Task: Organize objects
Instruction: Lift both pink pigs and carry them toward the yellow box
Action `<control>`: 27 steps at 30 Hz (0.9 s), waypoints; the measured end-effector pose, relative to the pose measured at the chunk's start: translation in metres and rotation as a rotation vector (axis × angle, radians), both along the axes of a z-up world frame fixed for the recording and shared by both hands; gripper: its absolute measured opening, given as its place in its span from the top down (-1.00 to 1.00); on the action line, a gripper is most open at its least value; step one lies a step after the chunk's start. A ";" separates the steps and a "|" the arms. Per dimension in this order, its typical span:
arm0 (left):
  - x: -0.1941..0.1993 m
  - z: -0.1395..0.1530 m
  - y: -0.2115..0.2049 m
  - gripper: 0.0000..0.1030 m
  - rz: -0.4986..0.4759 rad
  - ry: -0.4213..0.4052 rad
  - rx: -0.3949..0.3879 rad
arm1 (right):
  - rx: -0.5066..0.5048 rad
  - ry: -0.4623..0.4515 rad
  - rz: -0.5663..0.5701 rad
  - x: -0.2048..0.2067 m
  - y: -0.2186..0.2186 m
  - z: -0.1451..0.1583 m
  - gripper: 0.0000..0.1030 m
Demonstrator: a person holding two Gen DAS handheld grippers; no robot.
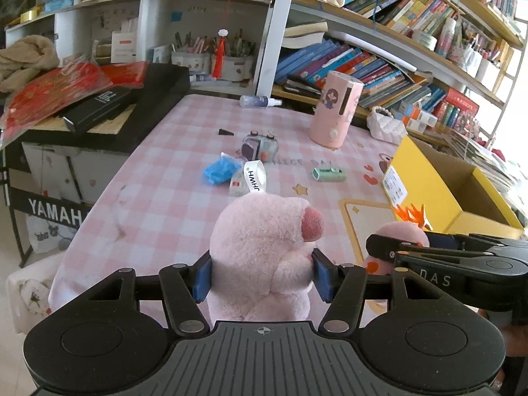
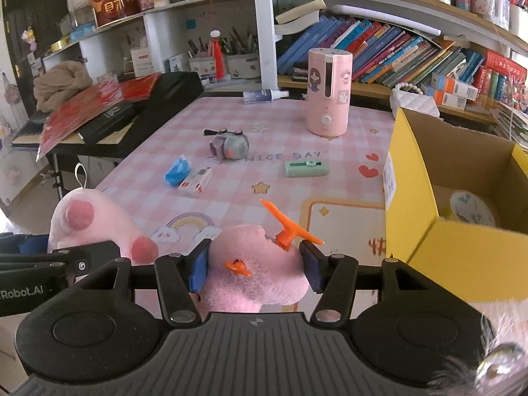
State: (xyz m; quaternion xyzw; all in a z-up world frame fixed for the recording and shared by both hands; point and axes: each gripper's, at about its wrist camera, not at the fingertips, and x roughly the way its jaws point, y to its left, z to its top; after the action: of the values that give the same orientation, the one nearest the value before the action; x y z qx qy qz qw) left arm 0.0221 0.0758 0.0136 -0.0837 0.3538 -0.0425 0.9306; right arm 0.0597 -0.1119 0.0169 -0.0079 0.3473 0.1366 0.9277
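Note:
My left gripper (image 1: 262,275) is shut on a pink plush pig (image 1: 264,231) with a white loop tag, its blue pads pressed into both sides. In the right wrist view, my right gripper (image 2: 255,269) is shut on a second pink plush (image 2: 257,254) with orange plastic-looking horns and feet. Both toys hang over the near end of the pink checked table (image 2: 231,204). The two grippers are side by side: the pig (image 2: 92,224) shows at the left of the right wrist view, and the second plush (image 1: 396,232) at the right of the left wrist view.
An open yellow cardboard box (image 2: 462,254) stands at the table's right, with a round roll (image 2: 472,209) inside. On the table lie a blue packet (image 2: 178,170), a small white box (image 2: 196,181), a green case (image 2: 307,168), a grey toy (image 2: 231,145), a spray bottle (image 2: 264,95) and a pink humidifier (image 2: 328,92). A black keyboard (image 2: 158,99) stands to the left, and bookshelves stand behind.

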 end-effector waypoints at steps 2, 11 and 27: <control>-0.010 0.000 -0.001 -0.14 -0.010 -0.003 0.002 | 0.003 0.001 -0.010 -0.012 -0.001 0.000 -0.05; -0.045 -0.003 -0.017 -0.14 -0.098 0.006 0.001 | 0.013 0.011 -0.086 -0.063 -0.016 -0.005 -0.05; -0.067 -0.005 -0.092 -0.14 -0.393 -0.004 0.004 | 0.025 0.030 -0.377 -0.141 -0.088 -0.013 -0.05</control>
State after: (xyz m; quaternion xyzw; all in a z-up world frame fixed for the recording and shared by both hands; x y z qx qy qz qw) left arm -0.0453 -0.0162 0.0087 -0.0111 0.3618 -0.2227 0.9052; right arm -0.0817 -0.2001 0.0041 0.0708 0.3548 -0.0353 0.9316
